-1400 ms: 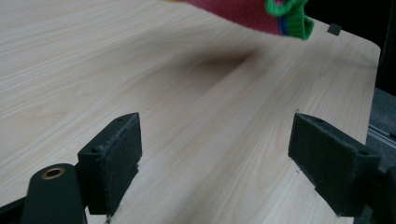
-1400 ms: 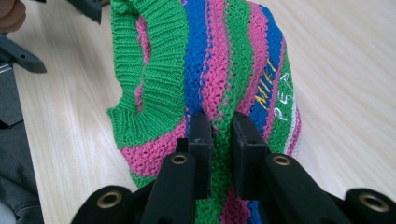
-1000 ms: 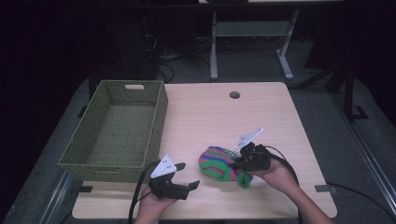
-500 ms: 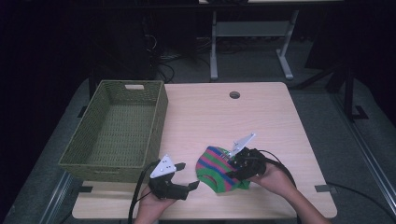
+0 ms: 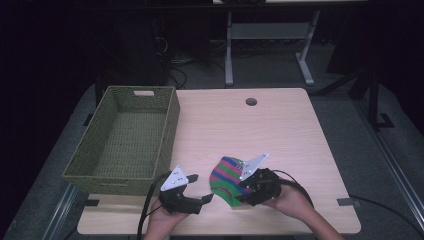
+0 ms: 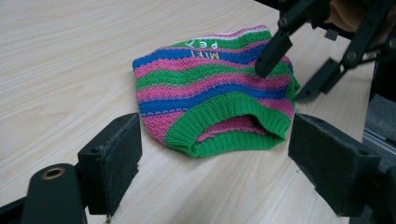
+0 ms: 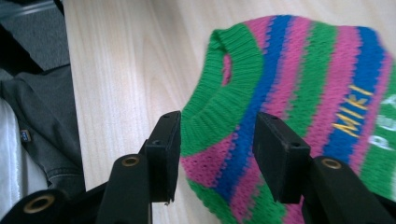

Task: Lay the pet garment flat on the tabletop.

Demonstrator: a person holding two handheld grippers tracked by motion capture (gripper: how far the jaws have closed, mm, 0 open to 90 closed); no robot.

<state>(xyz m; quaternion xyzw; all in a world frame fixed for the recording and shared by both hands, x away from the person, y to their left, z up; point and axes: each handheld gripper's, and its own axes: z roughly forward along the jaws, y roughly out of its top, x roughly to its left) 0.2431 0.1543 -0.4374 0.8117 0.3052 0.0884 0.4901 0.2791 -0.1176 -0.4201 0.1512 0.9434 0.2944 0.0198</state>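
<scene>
Pink, green and blue stripes marked the small knitted sweater (image 5: 227, 179), which lay flat on the light wooden table (image 5: 280, 130) near its front edge, between the two grippers. The right gripper (image 5: 246, 192) hovered over the garment's right side with its jaws partly apart; they had just been opening, and in the right gripper view the striped knit and its green ribbed hem showed in the gap between the pads, which did not press on it. The left gripper (image 5: 207, 199) rested just to the left of the sweater, jaws wide apart and empty, pointing at the green hem opening. The woven green basket (image 5: 102, 165) stood at the table's left edge, well apart from the sweater, and the whole far half of the tabletop up to the round cable hole (image 5: 251, 102) was free. Little room remained between the sweater and the near edge, where the hands came in. Compared with a second earlier, the sweater had been bunched up and pinched in the right gripper's closed jaws; now it was spread flatter and sat a little more to the left, while the left gripper had kept its place.
</scene>
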